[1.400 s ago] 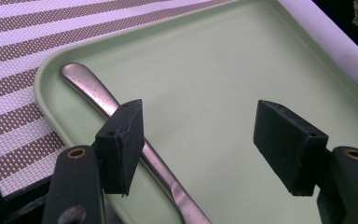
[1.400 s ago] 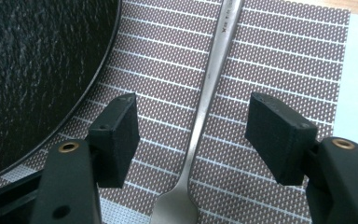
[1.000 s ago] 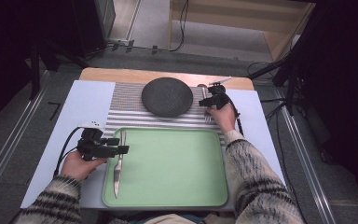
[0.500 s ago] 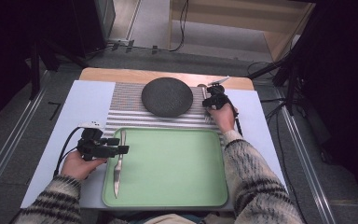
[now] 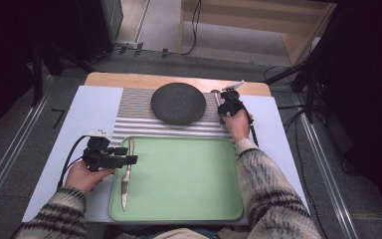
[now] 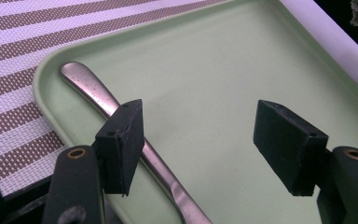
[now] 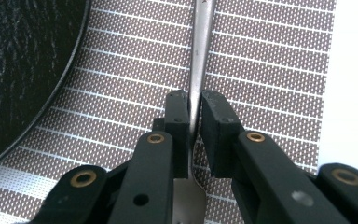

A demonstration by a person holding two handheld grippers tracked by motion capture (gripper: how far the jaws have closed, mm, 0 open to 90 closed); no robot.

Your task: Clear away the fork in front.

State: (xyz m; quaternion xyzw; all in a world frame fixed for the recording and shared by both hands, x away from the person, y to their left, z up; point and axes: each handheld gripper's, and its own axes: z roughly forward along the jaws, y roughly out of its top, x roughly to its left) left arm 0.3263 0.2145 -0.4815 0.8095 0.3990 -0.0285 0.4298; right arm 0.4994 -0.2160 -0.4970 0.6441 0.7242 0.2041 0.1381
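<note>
because the right gripper (image 7: 193, 123) has just been closing and now pinches only the thin edge of the slim steel utensil handle (image 7: 199, 51) lying on the brown-and-white striped woven placemat (image 7: 270, 70) just beside the round dark textured plate (image 5: 178, 103), the narrow metal could twist or slide out between the pads if it is lifted fast. the left gripper (image 6: 200, 135) hangs released over the pale green plastic tray (image 6: 223, 60), one pad above the steel table knife (image 6: 98, 95) lying there, so a careless dip could knock that knife askew.
</note>
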